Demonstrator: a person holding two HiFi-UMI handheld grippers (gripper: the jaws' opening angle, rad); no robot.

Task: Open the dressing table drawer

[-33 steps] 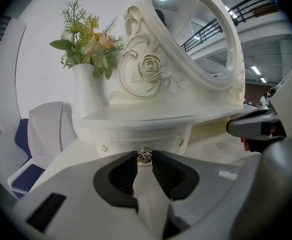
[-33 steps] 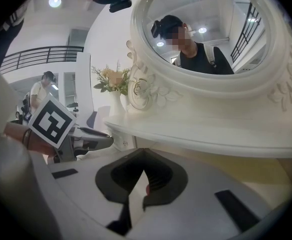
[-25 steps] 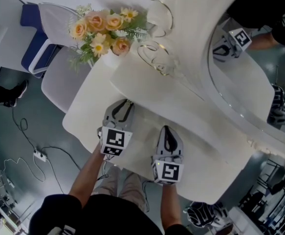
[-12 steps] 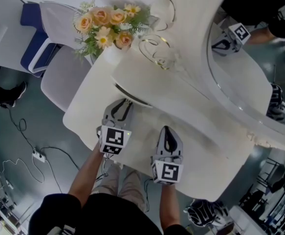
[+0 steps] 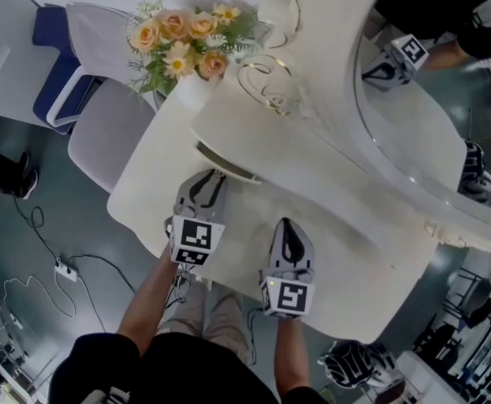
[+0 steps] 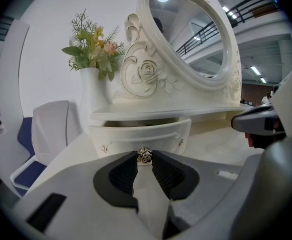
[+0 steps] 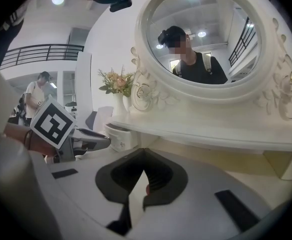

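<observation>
Drawer knob (image 6: pixel 144 155) in grip of left tool (image 6: pixel 144 158)

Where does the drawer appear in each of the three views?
Head view: drawer just left of centre, ahead of the left gripper.
Left gripper view: drawer centre, its knob between the fingers.
Right gripper view: drawer left of centre.
Shared landmark: the flowers.

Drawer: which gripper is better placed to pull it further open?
Left. The left gripper is shut on the knob of the drawer; the right gripper is shut, empty, away from it.
</observation>
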